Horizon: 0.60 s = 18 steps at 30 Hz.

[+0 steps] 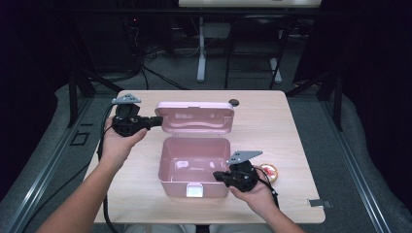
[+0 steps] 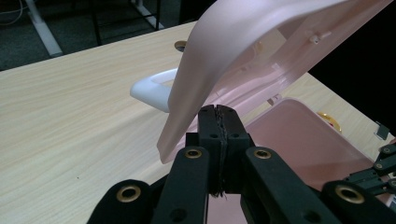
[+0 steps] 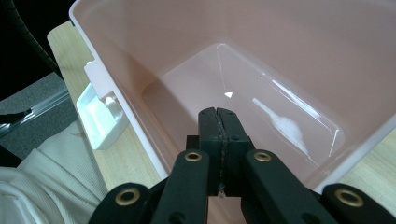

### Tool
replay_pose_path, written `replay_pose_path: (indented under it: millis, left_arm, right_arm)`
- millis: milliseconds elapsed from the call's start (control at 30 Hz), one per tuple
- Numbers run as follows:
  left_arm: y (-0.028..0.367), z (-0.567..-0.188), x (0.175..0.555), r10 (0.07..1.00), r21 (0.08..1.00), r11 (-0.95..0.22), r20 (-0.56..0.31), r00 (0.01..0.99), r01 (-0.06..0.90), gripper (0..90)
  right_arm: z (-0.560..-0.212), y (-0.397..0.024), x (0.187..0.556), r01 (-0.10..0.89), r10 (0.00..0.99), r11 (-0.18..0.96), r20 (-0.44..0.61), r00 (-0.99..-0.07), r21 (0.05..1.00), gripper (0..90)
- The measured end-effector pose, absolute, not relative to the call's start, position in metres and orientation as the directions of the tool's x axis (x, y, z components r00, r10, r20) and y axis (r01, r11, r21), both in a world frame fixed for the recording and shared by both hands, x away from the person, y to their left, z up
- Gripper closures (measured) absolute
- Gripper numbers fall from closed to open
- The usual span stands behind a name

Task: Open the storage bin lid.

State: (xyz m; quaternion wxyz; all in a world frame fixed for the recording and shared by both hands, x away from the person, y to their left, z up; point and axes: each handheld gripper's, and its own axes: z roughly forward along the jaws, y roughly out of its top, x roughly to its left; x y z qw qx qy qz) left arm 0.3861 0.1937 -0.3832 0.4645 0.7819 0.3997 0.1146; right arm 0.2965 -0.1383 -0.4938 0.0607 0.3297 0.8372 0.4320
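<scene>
A dim room surrounds a light wood-grain table point(image 1: 272, 121), with grey floor, black frame legs and loose cables behind it and a white desk leg farther back. On the table sits a pink box point(image 1: 194, 167), its lid point(image 1: 197, 117) standing open toward the far edge and its white latch point(image 1: 194, 190) facing the person. The left hand-held gripper point(image 1: 156, 121) has its jaws pressed together, tips at the lid's left edge, seemingly touching it. The right hand-held gripper point(image 1: 218, 176), jaws likewise together, points into the box at its right front corner. A small round red-and-gold thing point(image 1: 268, 171), too blurred to name, lies just right of the box.
</scene>
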Motion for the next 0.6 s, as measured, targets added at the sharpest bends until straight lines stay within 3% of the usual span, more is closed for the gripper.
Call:
replay_pose_path:
  millis: [600]
  left_arm:
    - [0.1924, -0.3892, 0.3927, 0.749, 0.81, -0.25, -0.185, 0.637, 0.53, 89.8]
  right_arm:
    - [-0.4958, -0.1377, 0.2968, 0.5, 0.605, 0.395, 0.192, -0.773, 0.771, 90.0]
